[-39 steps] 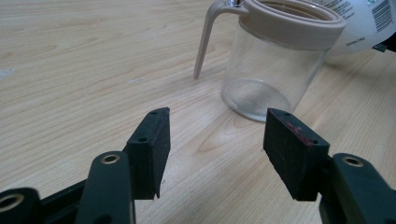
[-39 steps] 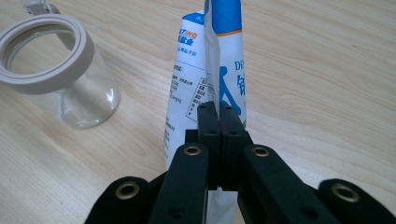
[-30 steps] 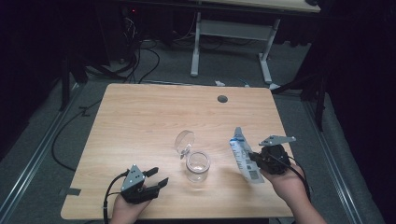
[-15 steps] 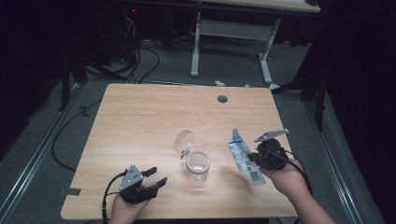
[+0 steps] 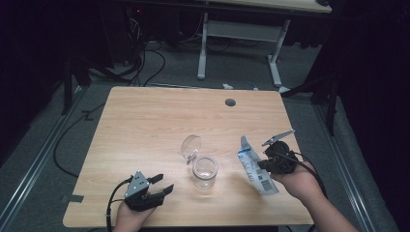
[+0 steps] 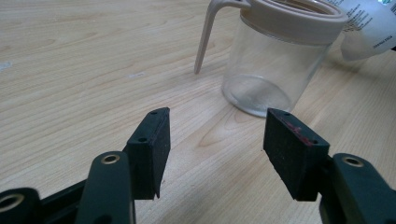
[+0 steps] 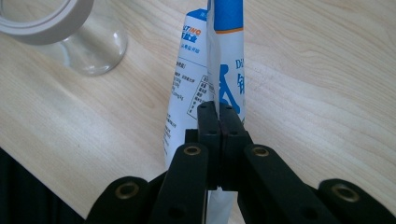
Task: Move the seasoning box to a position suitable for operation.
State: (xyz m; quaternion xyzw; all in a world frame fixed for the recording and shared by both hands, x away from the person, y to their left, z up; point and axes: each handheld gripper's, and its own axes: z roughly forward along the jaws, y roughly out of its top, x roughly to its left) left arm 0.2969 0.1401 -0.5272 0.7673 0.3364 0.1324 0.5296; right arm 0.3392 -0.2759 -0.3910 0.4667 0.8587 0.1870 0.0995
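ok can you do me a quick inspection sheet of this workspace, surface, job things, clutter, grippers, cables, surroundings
surface: light wooden table, round grommet hole near the far edge
job's things: clear glass jar upright near the middle, its hinged lid flipped open; white and blue pouch held up to the jar's right
clutter: nothing seen
grippers: left gripper open, resting on the table near the front edge, jaws toward the jar; right gripper shut on the pouch
cables: one black cable trails from each gripper; more cables on the floor behind the table
surroundings: dark room, grey floor, white legs of another table behind
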